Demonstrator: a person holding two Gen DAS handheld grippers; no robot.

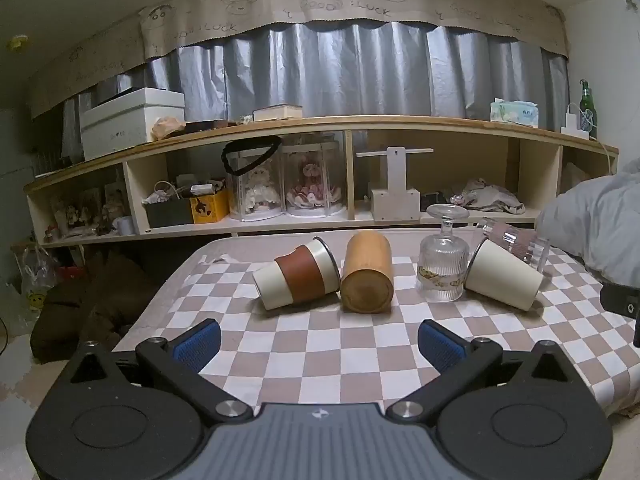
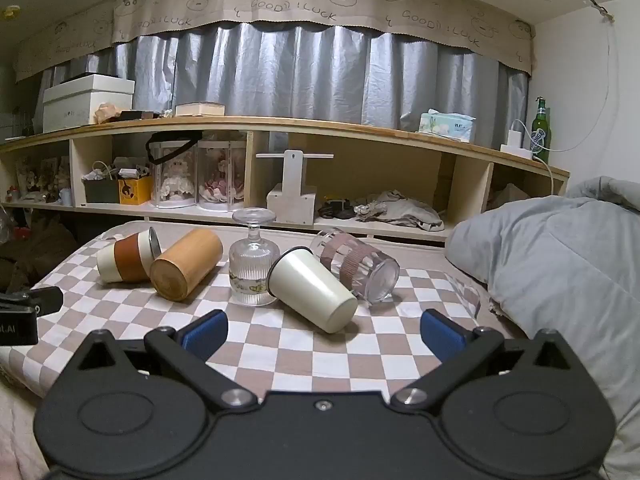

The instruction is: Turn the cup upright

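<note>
Several cups lie on a checkered cloth (image 1: 320,344). From left: a cream cup with a brown sleeve (image 1: 296,274) on its side, a wooden cup (image 1: 368,276) on its side, a ribbed stemmed glass (image 1: 442,260) upside down, a plain cream cup (image 1: 504,276) on its side, and a clear glass with a brown band (image 1: 516,240) on its side behind it. All also show in the right wrist view: sleeved cup (image 2: 126,256), wooden cup (image 2: 186,264), stemmed glass (image 2: 252,260), cream cup (image 2: 314,290), banded glass (image 2: 356,266). My left gripper (image 1: 320,346) and right gripper (image 2: 324,336) are open, empty, short of the cups.
A long wooden shelf (image 1: 320,124) with boxes, dolls and clutter runs behind the table. A grey duvet (image 2: 560,264) lies at the right edge of the cloth. The other gripper's body shows at the right edge (image 1: 620,304) and the left edge (image 2: 24,312).
</note>
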